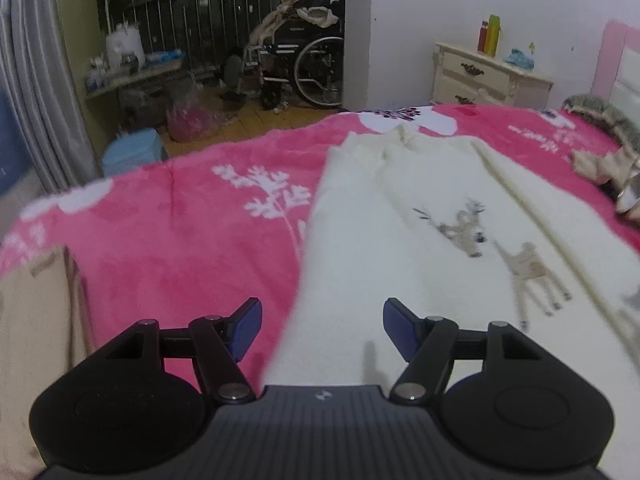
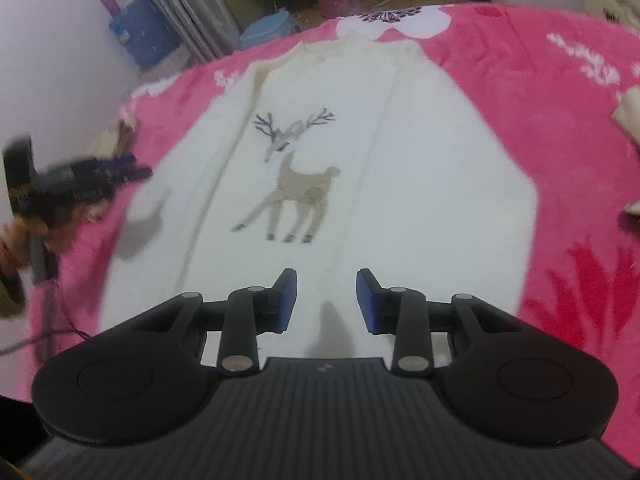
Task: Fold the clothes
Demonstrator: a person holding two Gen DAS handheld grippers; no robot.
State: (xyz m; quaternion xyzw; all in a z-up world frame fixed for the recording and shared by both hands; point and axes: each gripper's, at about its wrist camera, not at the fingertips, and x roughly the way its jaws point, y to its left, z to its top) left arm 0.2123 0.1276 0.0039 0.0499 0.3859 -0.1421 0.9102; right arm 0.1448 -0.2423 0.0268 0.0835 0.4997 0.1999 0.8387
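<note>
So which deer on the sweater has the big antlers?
The grey upper deer, nearer the collar, has branching antlers. The tan deer standing below it has none.

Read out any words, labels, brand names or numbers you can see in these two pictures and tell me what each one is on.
None can be read.
White lettering on the pink blanket: too blurred.
Pale marking on the wheelchair backrest: too small.
Small emblem on the left gripper body and the right gripper body: a logo, no letters.
The white sweater carries only a deer picture.
</note>
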